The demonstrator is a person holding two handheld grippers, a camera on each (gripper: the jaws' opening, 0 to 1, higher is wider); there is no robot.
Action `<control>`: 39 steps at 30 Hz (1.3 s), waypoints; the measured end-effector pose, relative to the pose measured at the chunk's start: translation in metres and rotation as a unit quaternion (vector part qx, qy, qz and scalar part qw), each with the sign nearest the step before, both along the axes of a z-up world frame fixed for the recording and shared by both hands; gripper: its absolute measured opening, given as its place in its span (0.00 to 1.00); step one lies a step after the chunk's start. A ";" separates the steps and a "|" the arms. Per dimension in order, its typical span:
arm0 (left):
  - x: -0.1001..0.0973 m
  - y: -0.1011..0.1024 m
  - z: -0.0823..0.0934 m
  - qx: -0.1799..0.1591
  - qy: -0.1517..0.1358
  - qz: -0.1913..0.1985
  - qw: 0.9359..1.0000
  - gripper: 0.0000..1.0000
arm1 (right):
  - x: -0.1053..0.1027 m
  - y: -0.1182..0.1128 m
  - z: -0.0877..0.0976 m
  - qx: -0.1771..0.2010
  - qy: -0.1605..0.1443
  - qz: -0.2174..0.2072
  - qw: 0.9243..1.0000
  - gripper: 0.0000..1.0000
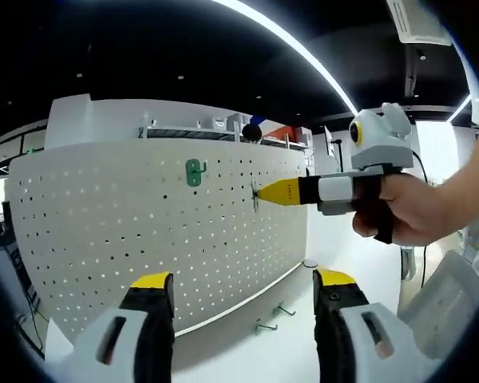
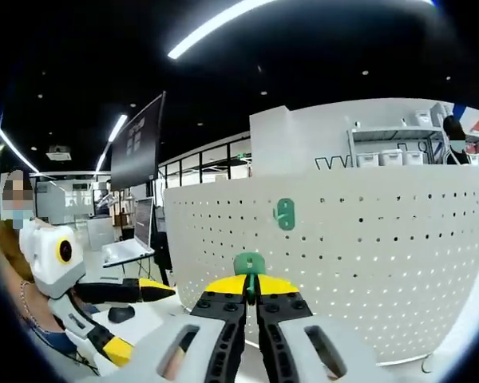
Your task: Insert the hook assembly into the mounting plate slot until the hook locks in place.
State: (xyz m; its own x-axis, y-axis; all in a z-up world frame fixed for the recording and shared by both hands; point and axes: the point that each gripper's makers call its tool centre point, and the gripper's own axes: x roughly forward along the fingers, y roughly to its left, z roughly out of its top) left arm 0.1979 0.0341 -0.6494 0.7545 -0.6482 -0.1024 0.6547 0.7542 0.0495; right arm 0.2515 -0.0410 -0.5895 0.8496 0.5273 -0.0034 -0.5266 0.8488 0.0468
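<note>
Right gripper (image 2: 251, 289), jaws closed on green hook (image 2: 248, 263), tip at pegboard (image 1: 144, 231) near its top edge; not yet seated. One hook (image 1: 194, 172) already mounted. Left gripper (image 1: 243, 281) wide open, empty. Locking remains.

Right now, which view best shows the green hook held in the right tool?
Right gripper view: the held green hook sits close, pinched in the right tool. In the left gripper view it's hidden at the tool tip against the pegboard.
</note>
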 end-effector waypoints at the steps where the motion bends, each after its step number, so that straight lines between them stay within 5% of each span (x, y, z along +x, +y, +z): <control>1: -0.001 0.000 -0.001 0.000 0.000 -0.001 1.000 0.72 | 0.002 -0.002 0.001 -0.001 0.000 -0.004 1.000 0.00; 39: -0.023 0.025 -0.035 -0.010 0.036 0.011 0.999 0.68 | 0.067 -0.041 0.030 0.014 -0.021 -0.109 0.994 0.01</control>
State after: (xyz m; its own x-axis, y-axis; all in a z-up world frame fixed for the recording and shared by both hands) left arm 0.1750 0.0587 -0.6840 0.7595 -0.6343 -0.1445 0.6396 0.7686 -0.0127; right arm 0.3185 -0.0817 -0.5595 0.9426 0.3305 0.0473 -0.3328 0.9414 0.0543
